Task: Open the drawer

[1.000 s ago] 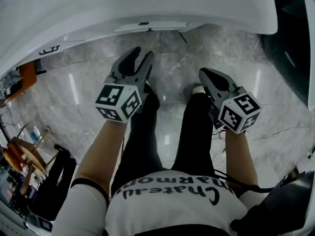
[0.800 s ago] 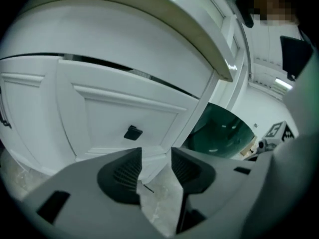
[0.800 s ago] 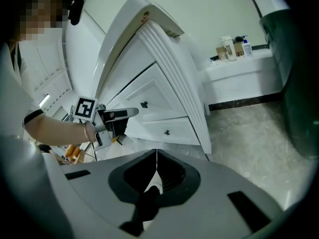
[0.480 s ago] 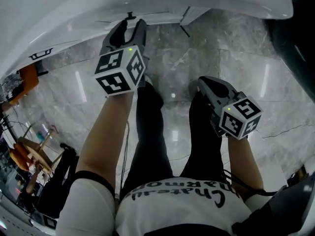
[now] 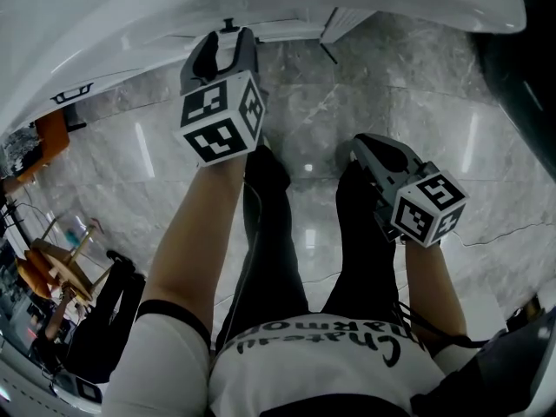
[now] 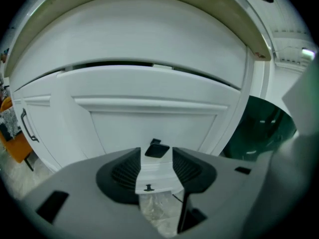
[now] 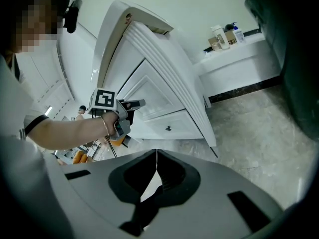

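A white cabinet (image 5: 130, 24) fills the top of the head view. Its upper drawer front (image 6: 154, 123) carries a small black knob (image 6: 159, 150), also seen from above as the knob (image 5: 228, 26). My left gripper (image 5: 228, 43) points at that drawer. Its jaws are opening, with the knob just ahead between the fingertips and no pad touching it; the left gripper (image 6: 156, 156) shows the same. A lower drawer has its own small knob (image 7: 168, 129). My right gripper (image 5: 369, 146) hangs lower, over the floor, jaws shut on nothing; in the right gripper view (image 7: 157, 158) the tips meet.
A grey marble floor (image 5: 452, 146) lies below, with the person's black-clad legs (image 5: 269, 233) between the grippers. An orange chair (image 5: 45, 133) and clutter stand at the left. A dark green rounded object (image 6: 259, 128) stands to the cabinet's right. A counter with bottles (image 7: 224, 36) lies beyond.
My left gripper moved forward to the cabinet front, and its jaws now straddle the knob. The right gripper sank slightly and stayed shut.
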A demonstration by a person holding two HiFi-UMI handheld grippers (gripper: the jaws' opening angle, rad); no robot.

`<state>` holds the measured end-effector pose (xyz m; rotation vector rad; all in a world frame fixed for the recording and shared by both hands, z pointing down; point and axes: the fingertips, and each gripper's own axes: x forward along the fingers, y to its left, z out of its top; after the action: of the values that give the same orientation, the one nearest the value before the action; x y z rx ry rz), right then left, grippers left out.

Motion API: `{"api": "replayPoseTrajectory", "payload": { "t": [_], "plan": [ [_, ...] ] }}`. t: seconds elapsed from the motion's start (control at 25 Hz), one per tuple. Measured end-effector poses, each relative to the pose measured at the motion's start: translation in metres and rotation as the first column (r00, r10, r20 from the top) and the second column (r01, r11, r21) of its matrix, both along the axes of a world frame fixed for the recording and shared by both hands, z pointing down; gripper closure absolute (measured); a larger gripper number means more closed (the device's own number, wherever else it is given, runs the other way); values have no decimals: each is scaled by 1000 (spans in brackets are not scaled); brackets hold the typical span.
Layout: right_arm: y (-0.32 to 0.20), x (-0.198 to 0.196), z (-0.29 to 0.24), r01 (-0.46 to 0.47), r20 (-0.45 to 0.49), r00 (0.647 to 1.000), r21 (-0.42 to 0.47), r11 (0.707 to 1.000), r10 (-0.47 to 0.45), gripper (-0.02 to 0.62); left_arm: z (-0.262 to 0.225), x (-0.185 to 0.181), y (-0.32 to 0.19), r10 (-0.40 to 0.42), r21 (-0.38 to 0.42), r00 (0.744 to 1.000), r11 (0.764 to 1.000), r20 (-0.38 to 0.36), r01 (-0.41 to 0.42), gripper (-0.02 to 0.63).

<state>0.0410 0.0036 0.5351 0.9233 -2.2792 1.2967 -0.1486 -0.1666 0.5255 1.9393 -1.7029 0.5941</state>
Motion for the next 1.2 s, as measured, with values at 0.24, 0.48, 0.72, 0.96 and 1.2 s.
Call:
{"api": "replayPoseTrajectory", "payload": {
  "t": [0.24,0.48,0.72,0.96,1.2],
  "plan": [
    [1,-9,2,3,3,1000,-9,1000,-3,583,10,0,-12,-4,-20,1000,1000,7,4,428],
    [-3,-16,-6,-4,2,1000,-7,1000,4,583,11,-2,-15,26,0,997,1000,71,-26,443],
    [-11,-28,-30,13,-5,1000,26,1000,-13,583,12,-3,-12,46,-14,996,999,72,-45,448],
    [-9,-33,-43,15,-23,1000,23,1000,-14,583,13,0,-12,75,-53,994,996,82,-71,453],
    [-11,-34,-55,16,-39,999,24,1000,-15,583,16,-3,5,77,-92,995,993,56,-72,457]
  ]
}}
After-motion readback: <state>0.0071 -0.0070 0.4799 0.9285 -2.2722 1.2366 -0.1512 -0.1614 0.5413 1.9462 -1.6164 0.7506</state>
